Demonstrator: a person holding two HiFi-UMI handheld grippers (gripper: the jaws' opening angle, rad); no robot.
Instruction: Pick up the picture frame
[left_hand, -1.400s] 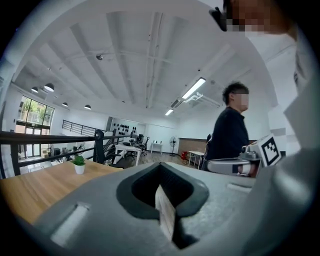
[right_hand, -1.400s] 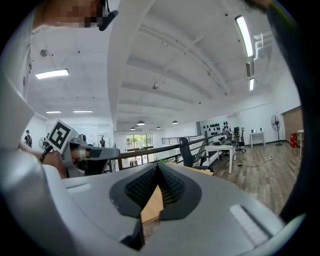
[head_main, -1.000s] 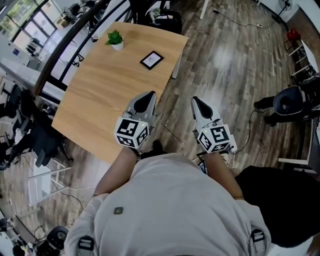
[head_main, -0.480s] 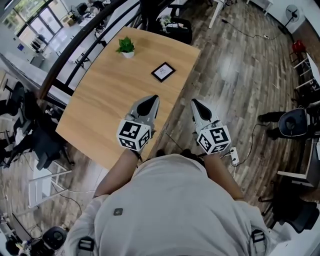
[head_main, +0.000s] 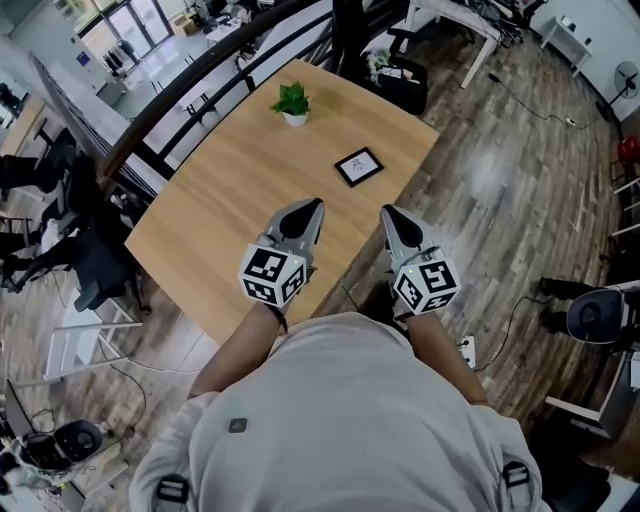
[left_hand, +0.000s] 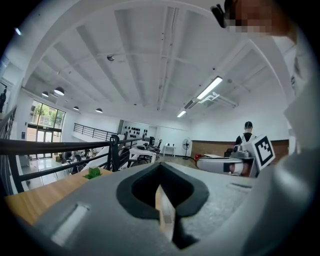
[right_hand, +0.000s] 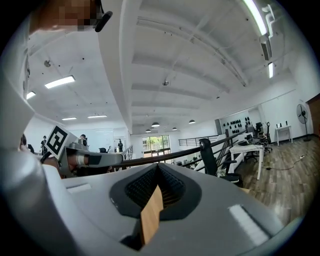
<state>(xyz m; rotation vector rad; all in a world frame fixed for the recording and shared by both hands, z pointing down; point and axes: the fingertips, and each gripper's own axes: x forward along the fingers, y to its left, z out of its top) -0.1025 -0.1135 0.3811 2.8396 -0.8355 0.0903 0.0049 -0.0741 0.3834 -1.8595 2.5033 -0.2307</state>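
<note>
In the head view, the picture frame (head_main: 358, 166), small with a black border, lies flat on the far right part of the wooden table (head_main: 210, 210). My left gripper (head_main: 312, 208) is shut and empty, held level over the table's near right part and pointing toward the frame. My right gripper (head_main: 388, 215) is also shut and empty, at the table's right edge, a short way short of the frame. Neither touches it. In the left gripper view my left gripper (left_hand: 159, 167) has its jaws together; the right gripper view shows my right gripper (right_hand: 157, 167) the same. The frame is hidden in both gripper views.
A small potted plant (head_main: 292, 102) stands at the table's far side, also seen as the plant (left_hand: 92, 173). A black railing (head_main: 180, 95) runs behind the table. A black chair (head_main: 395, 75) sits at the far end, a white rack (head_main: 80, 340) at left, a power strip (head_main: 466, 350) on the floor.
Both grippers have moved forward from the near edge to over the table's right part. The frame and plant now sit nearer. Jaws stay shut.
</note>
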